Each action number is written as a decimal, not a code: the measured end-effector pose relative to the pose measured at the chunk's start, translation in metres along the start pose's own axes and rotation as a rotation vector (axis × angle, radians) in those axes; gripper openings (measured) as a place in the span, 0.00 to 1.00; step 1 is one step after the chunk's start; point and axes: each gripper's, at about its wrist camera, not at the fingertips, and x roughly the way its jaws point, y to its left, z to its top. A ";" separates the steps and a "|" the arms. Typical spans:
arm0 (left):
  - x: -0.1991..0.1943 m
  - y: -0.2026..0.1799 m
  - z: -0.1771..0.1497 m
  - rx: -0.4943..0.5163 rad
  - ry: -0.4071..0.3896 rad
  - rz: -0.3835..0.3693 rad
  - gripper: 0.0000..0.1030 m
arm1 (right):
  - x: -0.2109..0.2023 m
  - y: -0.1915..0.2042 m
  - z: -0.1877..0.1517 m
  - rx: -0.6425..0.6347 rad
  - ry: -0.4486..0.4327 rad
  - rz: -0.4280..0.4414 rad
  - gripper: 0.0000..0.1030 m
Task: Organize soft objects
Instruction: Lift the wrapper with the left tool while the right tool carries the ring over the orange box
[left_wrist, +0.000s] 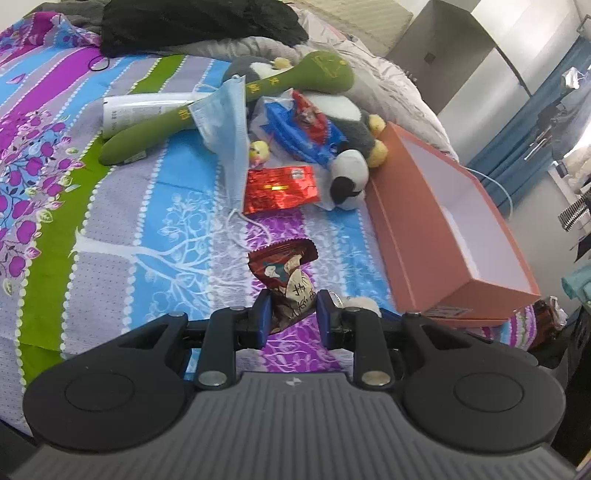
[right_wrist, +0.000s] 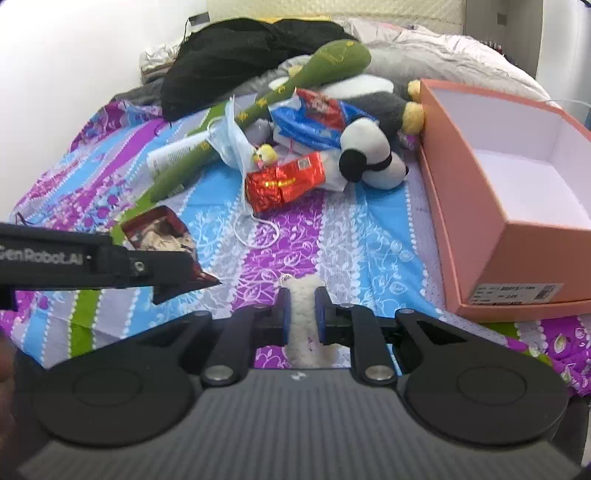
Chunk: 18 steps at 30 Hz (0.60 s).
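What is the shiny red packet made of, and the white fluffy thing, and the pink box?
The red packet looks like crinkled metallic foil: it glints and creases sharply. The white fluffy thing, pinched in the right hand-held gripper, looks like woolly plush with a nubbly surface. The pink box looks like matte cardboard, with stiff straight walls, a white inside and a printed label.

We see a bed spread with a sheet striped in purple, blue, grey and green, printed with white branches and flowers. Behind it, in the right wrist view, a plain white wall rises, brightly lit. At the bed's far end a pale quilt lies crumpled beside a dark heap of cloth. In the left wrist view, blue curtains hang at the right by a tall grey cabinet, daylight coming in there.
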 end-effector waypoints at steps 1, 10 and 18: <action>-0.001 -0.003 0.002 0.003 0.007 0.004 0.29 | -0.005 -0.002 0.003 0.011 -0.011 0.003 0.17; -0.031 -0.045 0.038 0.075 -0.036 -0.045 0.29 | -0.057 -0.008 0.041 0.003 -0.158 0.016 0.17; -0.043 -0.094 0.081 0.166 -0.088 -0.100 0.29 | -0.091 -0.025 0.088 -0.007 -0.290 -0.014 0.17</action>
